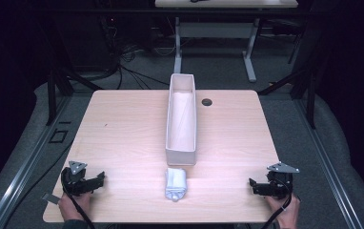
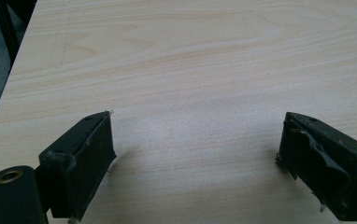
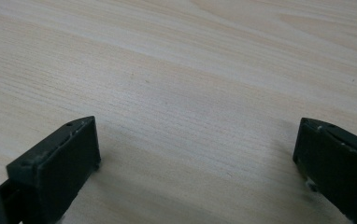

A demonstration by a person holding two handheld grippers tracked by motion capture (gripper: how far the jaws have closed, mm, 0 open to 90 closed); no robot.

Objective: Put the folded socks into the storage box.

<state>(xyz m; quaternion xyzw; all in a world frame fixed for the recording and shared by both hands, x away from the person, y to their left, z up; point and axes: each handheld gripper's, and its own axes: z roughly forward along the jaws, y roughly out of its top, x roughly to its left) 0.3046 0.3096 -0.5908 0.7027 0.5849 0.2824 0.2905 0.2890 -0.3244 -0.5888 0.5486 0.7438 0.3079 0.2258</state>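
Observation:
A long white open box (image 1: 181,117) stands lengthwise down the middle of the wooden table (image 1: 123,133). A folded white cloth bundle (image 1: 176,184) lies just in front of the box's near end. My left gripper (image 1: 98,179) rests at the near left corner, held by a hand, well left of the bundle. My right gripper (image 1: 252,185) rests at the near right corner, well right of it. In the left gripper view the left gripper (image 2: 195,140) is open over bare wood. In the right gripper view the right gripper (image 3: 197,149) is open too, with nothing between its jaws.
A dark round grommet hole (image 1: 207,102) sits in the table right of the box. Beyond the far edge stand another desk's white legs (image 1: 251,52) and floor cables (image 1: 123,57). Dark frame posts (image 1: 51,90) flank the table on both sides.

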